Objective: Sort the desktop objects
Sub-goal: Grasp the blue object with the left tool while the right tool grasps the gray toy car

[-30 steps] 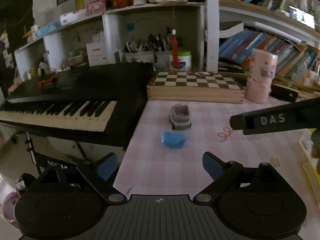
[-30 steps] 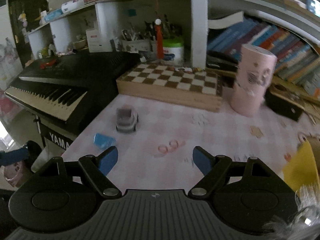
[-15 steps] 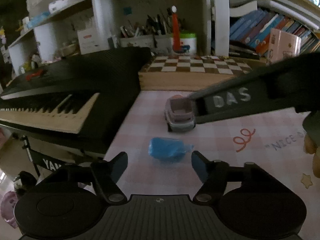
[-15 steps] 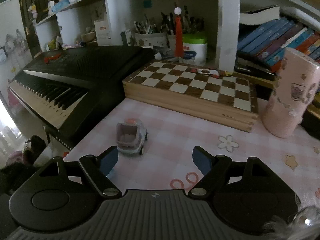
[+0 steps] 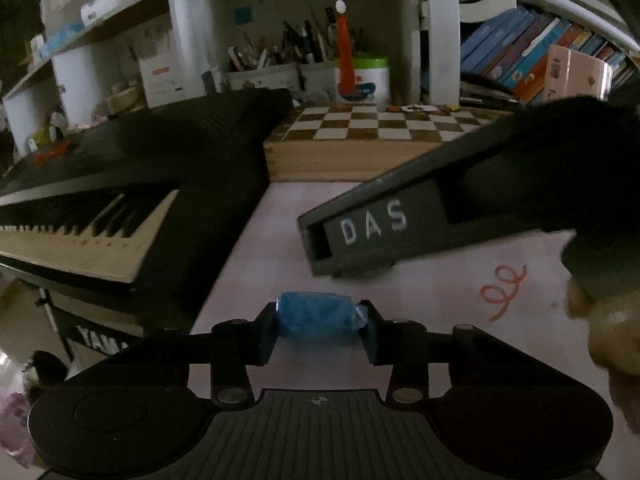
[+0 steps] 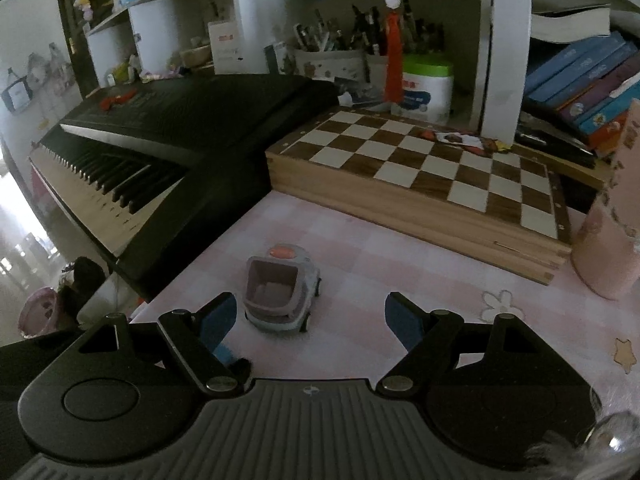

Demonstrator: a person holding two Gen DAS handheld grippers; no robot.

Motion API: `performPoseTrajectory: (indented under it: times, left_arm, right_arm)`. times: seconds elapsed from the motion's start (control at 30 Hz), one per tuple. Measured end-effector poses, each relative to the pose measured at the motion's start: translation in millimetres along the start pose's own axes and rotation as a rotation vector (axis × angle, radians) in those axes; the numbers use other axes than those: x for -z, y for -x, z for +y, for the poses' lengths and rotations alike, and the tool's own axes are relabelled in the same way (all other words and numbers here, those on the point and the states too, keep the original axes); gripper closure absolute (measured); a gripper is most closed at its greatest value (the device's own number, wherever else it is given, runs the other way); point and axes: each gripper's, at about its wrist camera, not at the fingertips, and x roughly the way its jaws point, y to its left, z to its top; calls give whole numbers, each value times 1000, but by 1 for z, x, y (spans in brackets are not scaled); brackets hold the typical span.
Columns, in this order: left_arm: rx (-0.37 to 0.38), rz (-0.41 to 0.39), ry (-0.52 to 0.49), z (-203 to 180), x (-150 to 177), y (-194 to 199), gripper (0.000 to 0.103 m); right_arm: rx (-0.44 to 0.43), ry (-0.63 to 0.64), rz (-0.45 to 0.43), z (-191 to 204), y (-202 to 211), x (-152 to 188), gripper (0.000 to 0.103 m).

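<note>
In the left wrist view, my left gripper (image 5: 320,330) is shut on a blue wrapped candy (image 5: 320,320), held between its blue pads just over the pink checked tablecloth (image 5: 420,300). The right gripper's black body marked DAS (image 5: 372,232) crosses that view from the right and hides the toy car. In the right wrist view, my right gripper (image 6: 306,322) is open, its fingers either side of a small grey toy car (image 6: 282,294) with an open bin and an orange button; the car sits nearer the left finger (image 6: 214,320).
A black keyboard (image 6: 160,140) lies at the left, overhanging the table edge. A wooden chessboard box (image 6: 432,176) lies behind the car. A pink cylinder (image 6: 612,240) stands at the right. Shelves with pen holders (image 6: 332,60) and books (image 6: 580,76) line the back.
My left gripper moved forward and shut on the blue candy. My right gripper moved left and down toward the toy car, which now lies between its open fingers.
</note>
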Motion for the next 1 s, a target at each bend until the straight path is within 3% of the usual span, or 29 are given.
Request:
performPoseTrajectory:
  times: [0.43, 0.63, 0.7, 1.0]
  left_arm:
    - [-103, 14, 118, 50, 19, 39, 64]
    - [-98, -10, 137, 53, 15, 49, 64]
    - [-86, -19, 139, 53, 14, 54, 64]
    - [-38, -79, 125, 54, 8, 81, 64]
  right_arm:
    - [29, 38, 22, 14, -42, -2, 26]
    - [51, 55, 20, 17, -51, 0, 42]
    - [40, 63, 17, 19, -49, -1, 62]
    - [63, 26, -33, 17, -7, 1, 64]
